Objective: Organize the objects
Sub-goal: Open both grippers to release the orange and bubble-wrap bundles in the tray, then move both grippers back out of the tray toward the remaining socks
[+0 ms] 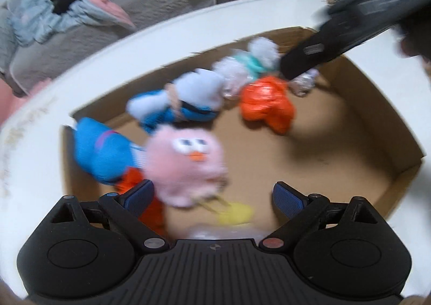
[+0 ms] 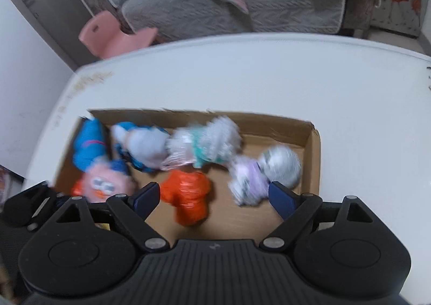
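Note:
A shallow cardboard box [image 1: 377,121] [image 2: 313,148] lies on a white table and holds several toys. A pink fluffy bird toy [image 1: 186,165] [image 2: 107,183] sits at the box's near left, just ahead of my open, empty left gripper [image 1: 212,197]. Behind it lie a blue plush [image 1: 102,151] [image 2: 89,143], a white-and-blue plush [image 1: 188,97] [image 2: 145,146], a teal-and-white fluffy toy [image 1: 253,62] [image 2: 210,143] and an orange wrapped toy [image 1: 266,103] [image 2: 188,194]. My right gripper [image 2: 212,197] is open and empty above the orange toy; a purple-and-silver fluffy toy [image 2: 264,173] is by its right finger. It shows top right in the left wrist view [image 1: 350,30].
The white table [image 2: 242,76] spreads beyond the box. A grey sofa [image 2: 215,6] with clothes and a pink child's chair [image 2: 113,35] stand behind it. A small yellow item [image 1: 237,213] lies in the box near my left gripper.

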Tool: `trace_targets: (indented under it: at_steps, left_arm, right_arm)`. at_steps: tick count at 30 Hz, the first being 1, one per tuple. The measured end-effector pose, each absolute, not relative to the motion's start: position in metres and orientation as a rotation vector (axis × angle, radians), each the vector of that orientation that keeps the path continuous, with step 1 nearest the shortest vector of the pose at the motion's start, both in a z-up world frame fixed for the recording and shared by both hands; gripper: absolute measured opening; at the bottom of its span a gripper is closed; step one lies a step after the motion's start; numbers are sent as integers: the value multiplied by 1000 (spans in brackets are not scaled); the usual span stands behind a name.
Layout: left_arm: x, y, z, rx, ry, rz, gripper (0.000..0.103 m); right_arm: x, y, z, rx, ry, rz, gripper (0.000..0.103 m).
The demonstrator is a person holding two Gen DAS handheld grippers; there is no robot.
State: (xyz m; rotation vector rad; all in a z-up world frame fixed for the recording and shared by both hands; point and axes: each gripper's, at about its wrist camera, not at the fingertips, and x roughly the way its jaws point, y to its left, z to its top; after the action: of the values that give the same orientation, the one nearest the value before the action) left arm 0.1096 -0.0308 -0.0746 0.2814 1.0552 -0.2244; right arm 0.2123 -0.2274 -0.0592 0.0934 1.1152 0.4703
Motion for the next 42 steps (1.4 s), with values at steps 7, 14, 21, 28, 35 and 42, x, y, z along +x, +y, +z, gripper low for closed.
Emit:
trace_targets:
  at_steps: [7,14,21,28,35,42]
  left_arm:
    - [94,-14,-46,138,1061,-269,98]
    - [73,-19,-64,10,1198,-332,99]
    - [59,21,-44,69,1197,-147,99]
    - [-14,32,11,184,1065,-152,103]
    - [-58,60,-27,311,1105,-31,103]
    - [-57,59,-51,397,1044,-76,102]
  right_arm:
    - [169,-249,-20,98,1040,531,92]
    - [136,-263,-18,154,1035,535,92]
    - [93,-263,-13,101,1056,527,94]
    - [22,-244,-27,-55,1074,505,95]
    - [-79,-232,1,-125,737,421,103]
    - [-90,-218,-27,-94,836,382,102]
